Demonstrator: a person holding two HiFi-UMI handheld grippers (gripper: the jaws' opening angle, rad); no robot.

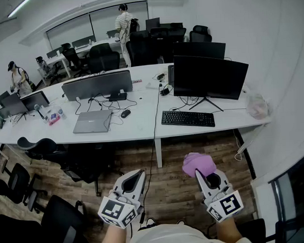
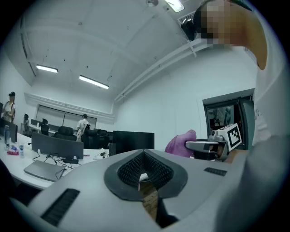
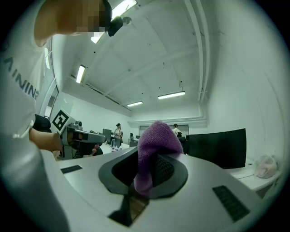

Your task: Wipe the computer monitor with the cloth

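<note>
Cloth (image 1: 198,163) sits pinched between right gripper (image 1: 202,175) jaws; left gripper (image 1: 138,174) jaws closed, empty; monitor (image 1: 210,76) well apart.

Head view looks steeply down from well back of the black monitor (image 1: 210,76), and both gripper views, lower, tilt up toward it too.

1. The floor (image 1: 168,158) before the desk (image 1: 142,128) lies open on the right half.
2. Chairs (image 1: 68,160) crowd the floor on the left.
3. A cable (image 1: 153,143) hangs from the desk edge, mid-way.
4. A keyboard (image 1: 187,118) lies just before the monitor (image 1: 210,76), with bare desk on both its sides; the screen face is unblocked.
5. A bag (image 1: 257,106) fills the desk's right end, near the wall (image 1: 285,62).
</note>
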